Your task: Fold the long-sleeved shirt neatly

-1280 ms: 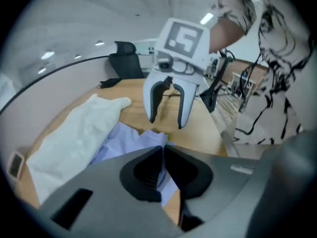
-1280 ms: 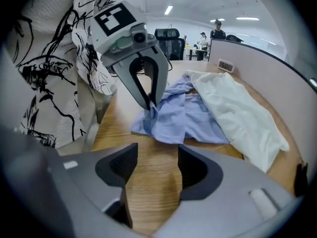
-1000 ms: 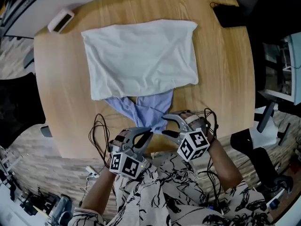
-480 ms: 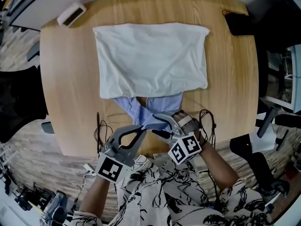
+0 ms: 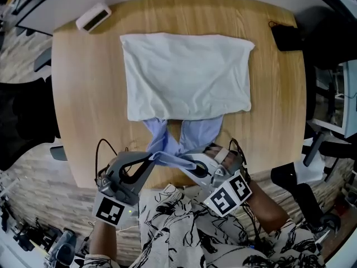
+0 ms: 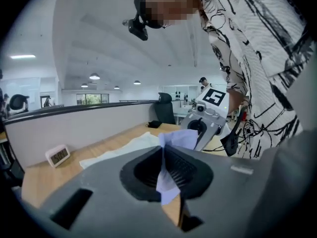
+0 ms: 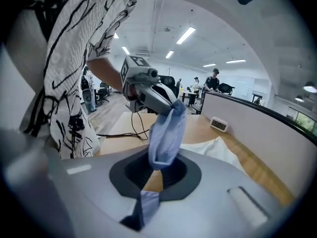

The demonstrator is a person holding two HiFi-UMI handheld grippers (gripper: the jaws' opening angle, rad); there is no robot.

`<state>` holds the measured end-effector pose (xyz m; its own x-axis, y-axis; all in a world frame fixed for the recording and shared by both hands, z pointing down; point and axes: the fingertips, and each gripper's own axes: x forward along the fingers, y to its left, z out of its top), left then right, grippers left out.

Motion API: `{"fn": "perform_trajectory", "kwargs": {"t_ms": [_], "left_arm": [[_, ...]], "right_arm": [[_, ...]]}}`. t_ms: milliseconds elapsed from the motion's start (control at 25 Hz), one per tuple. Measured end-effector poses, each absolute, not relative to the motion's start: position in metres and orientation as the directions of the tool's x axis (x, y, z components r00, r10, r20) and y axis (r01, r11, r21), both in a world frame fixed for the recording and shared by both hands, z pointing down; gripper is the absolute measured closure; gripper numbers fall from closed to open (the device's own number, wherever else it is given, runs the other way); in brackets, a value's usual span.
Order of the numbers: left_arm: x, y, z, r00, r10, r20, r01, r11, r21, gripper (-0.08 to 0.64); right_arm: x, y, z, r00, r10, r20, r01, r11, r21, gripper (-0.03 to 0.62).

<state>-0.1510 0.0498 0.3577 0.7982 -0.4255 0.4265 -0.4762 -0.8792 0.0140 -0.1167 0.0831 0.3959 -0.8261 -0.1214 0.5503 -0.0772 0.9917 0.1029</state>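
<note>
Wooden table; white shirt hides tops of blue sleeves.

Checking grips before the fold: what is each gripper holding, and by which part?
Left gripper pinches the end of one blue sleeve; right gripper, its jaws just closed, pinches the end of the other blue sleeve.

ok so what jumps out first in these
A white folded cloth fills the middle of the round wooden table, with two light blue sleeves trailing from its near edge. Close to the person, the left gripper and right gripper both pinch the sleeves' ends, the right's jaws having just closed.
</note>
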Motion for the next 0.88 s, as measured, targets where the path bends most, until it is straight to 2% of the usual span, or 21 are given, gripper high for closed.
{"fn": "perform_trajectory", "kwargs": {"t_ms": [200, 400, 600, 680, 800, 880], "left_arm": [[-0.150, 0.035, 0.344, 0.811, -0.425, 0.403, -0.438, -0.897, -0.064, 0.537], [-0.130, 0.035, 0.342, 0.852, -0.380, 0.360, -0.377, -0.923, -0.082, 0.535], [-0.115, 0.041, 0.354, 0.856, -0.332, 0.398, -0.323, -0.942, -0.091, 0.523], [-0.127, 0.041, 0.347, 0.864, -0.335, 0.375, -0.337, -0.939, -0.063, 0.433], [-0.152, 0.048, 0.334, 0.869, -0.343, 0.357, -0.348, -0.936, -0.052, 0.337], [-0.165, 0.056, 0.338, 0.846, -0.353, 0.399, -0.344, -0.934, -0.096, 0.310]], "right_arm": [[-0.136, 0.102, 0.392, -0.832, -0.100, 0.547, -0.096, 0.995, 0.035, 0.572], [-0.165, 0.118, 0.382, -0.882, -0.079, 0.464, -0.124, 0.990, -0.067, 0.572], [-0.175, 0.103, 0.370, -0.920, -0.170, 0.355, -0.248, 0.950, -0.189, 0.572], [-0.172, 0.095, 0.366, -0.925, -0.201, 0.322, -0.290, 0.922, -0.258, 0.572], [-0.163, 0.088, 0.365, -0.924, -0.217, 0.314, -0.325, 0.879, -0.350, 0.572], [-0.161, 0.081, 0.360, -0.924, -0.241, 0.298, -0.346, 0.857, -0.380, 0.572]]}}
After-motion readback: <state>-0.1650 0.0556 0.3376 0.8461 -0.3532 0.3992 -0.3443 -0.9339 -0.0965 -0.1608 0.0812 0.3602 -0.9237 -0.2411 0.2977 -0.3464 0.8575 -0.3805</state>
